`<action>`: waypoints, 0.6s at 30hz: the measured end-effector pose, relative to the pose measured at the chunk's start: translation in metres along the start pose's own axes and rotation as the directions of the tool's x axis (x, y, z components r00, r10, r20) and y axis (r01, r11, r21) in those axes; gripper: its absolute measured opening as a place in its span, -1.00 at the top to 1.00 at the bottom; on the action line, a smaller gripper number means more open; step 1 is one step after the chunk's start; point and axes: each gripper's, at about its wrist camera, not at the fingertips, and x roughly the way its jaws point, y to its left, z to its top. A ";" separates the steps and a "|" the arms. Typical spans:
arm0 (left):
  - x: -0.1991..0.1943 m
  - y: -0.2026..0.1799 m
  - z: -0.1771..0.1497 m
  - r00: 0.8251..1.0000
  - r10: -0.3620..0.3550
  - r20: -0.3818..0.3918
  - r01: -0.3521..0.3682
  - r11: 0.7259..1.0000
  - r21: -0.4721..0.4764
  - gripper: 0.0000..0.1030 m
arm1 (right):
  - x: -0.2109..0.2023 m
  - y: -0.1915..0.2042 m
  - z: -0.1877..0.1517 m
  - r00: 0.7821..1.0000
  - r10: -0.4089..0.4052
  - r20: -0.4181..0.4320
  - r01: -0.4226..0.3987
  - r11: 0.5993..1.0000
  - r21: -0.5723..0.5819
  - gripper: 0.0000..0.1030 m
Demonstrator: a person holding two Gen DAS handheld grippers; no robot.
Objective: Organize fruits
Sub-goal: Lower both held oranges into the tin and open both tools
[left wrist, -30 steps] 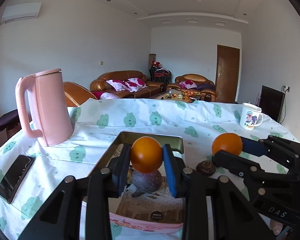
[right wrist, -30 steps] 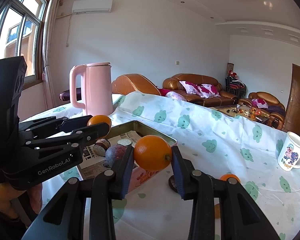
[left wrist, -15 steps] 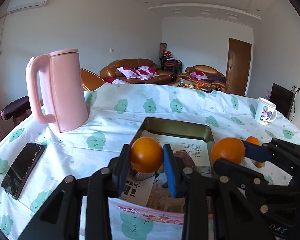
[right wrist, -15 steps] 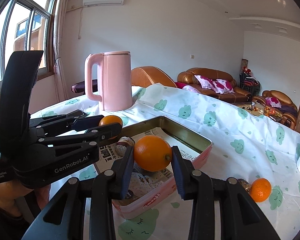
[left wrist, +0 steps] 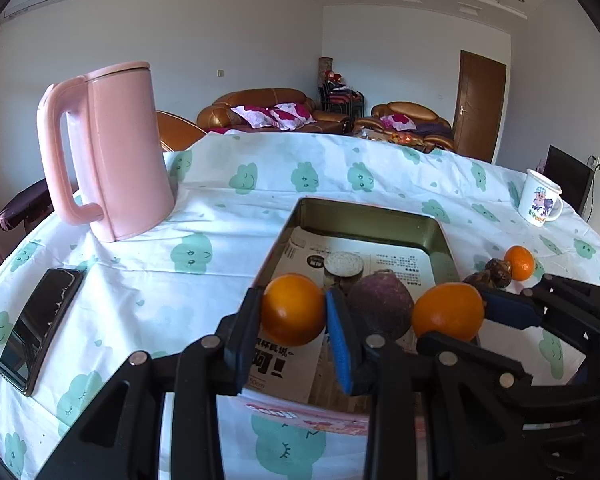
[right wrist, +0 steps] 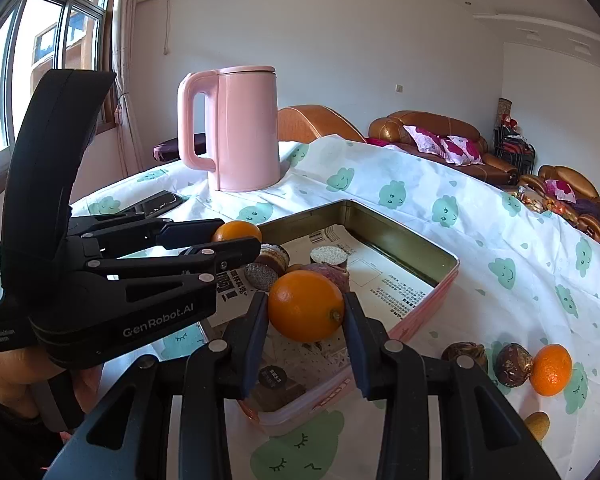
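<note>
Holding one orange in each gripper, I have both poised over the near end of the tin; the left gripper (left wrist: 294,312) is clenched on an orange (left wrist: 293,309) and the right gripper (right wrist: 306,312) grasps a second orange (right wrist: 305,306), each pinched across its middle between the pads so the round fruit cannot roll out.

The tin (right wrist: 446,276) sits on the surface at about 12 o'clock from my right gripper, lined with newspaper, with a purple fruit (left wrist: 380,306) and a few small round items already inside; I judge that is where the fruit is being collected, hence both oranges hanging above its near rim rather than over the cloth.

A smaller orange (right wrist: 550,369) and two dark brown fruits (right wrist: 514,364) lie on the surface at roughly 3 o'clock of the tin, touching one another, not yet gathered.

Both grippers point forward, roughly level, side by side; the left one is at 9 o'clock in my right view, its orange just beside the tin's left wall.
</note>
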 end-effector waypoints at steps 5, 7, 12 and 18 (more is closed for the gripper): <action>0.005 -0.001 -0.001 1.000 -0.002 -0.029 0.002 1.000 0.007 0.33 | 0.008 -0.004 -0.001 0.998 0.035 -0.043 -0.034 0.999 0.022 0.24; 0.006 -0.002 -0.001 0.999 0.002 -0.035 -0.002 1.000 0.014 0.33 | 0.011 -0.005 -0.001 0.997 0.045 -0.059 -0.043 0.999 0.028 0.24; 0.009 -0.003 -0.001 0.999 0.008 -0.053 -0.006 1.000 0.029 0.31 | 0.015 -0.003 -0.002 0.995 0.060 -0.084 -0.058 0.998 0.023 0.23; 0.005 -0.002 -0.002 0.999 0.011 -0.049 -0.010 1.000 0.029 0.02 | 0.013 -0.001 -0.003 0.996 0.037 -0.084 -0.036 0.999 0.006 0.18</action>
